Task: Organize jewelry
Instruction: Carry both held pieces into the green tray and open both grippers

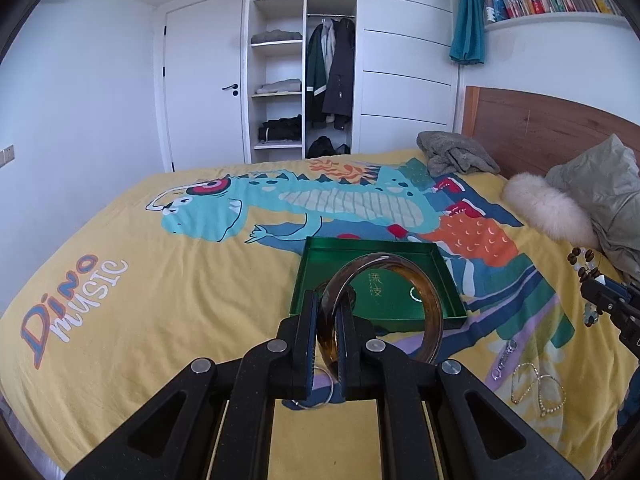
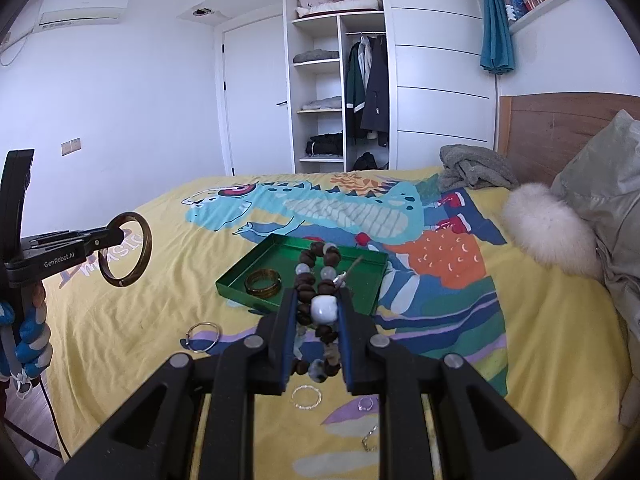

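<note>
Your left gripper (image 1: 326, 312) is clamped on an amber bangle (image 1: 384, 300), held in the air short of the green tray (image 1: 440, 276). Your right gripper (image 2: 318, 312) is clamped on a beaded bracelet (image 2: 320, 280), also aloft before the tray. A second amber bangle (image 2: 263, 283) lies inside the tray. Silver rings (image 2: 203, 336) lie on the yellow bedspread (image 2: 140, 312).

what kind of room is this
A bedroom, most likely a child's: a bed with a yellow dinosaur-print cover and wooden headboard, an open white wardrobe with hanging coats, and a wall shelf of books.
</note>
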### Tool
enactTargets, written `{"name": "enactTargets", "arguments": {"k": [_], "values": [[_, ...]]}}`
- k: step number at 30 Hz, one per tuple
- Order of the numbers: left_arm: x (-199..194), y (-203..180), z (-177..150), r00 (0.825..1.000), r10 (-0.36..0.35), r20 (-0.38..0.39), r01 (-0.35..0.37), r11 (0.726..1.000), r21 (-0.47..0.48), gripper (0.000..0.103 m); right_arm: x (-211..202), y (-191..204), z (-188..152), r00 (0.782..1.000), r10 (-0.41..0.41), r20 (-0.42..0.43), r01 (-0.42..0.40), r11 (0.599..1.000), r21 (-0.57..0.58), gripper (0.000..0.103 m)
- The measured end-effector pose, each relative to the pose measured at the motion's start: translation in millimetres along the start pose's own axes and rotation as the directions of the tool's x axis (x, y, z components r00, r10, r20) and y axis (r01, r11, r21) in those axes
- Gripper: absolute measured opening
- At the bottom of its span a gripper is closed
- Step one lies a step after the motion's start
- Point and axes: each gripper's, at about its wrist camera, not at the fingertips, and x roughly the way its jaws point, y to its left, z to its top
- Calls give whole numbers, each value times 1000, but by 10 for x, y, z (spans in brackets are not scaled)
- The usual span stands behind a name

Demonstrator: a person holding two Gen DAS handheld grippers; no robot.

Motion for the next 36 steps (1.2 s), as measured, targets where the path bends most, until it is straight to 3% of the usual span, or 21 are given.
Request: {"name": "enactTargets", "arguments": {"k": [10, 16, 22, 29, 36], "values": [[1192, -98, 284, 997, 9, -83, -8, 1000, 10, 9, 1106, -443, 292, 999, -22, -31, 25, 997, 71, 18], [2128, -381, 78, 980, -23, -196, 29, 999, 28, 9, 2060, -518, 42, 990, 9, -143, 7, 994, 106, 18], [2807, -690, -180, 957, -33, -288, 57, 996, 73, 9, 2804, -543, -336, 963, 38, -267, -4, 992, 126, 18], [3106, -750, -331, 937, -50, -346, 73, 996, 55, 9, 3092, -515, -560, 939, 49, -340, -10, 994, 113, 18], [3149, -754, -383, 928, -47, -370, 68, 997, 44, 9, 3158, -453, -614, 929, 16, -369, 7, 998, 61, 19]]}}
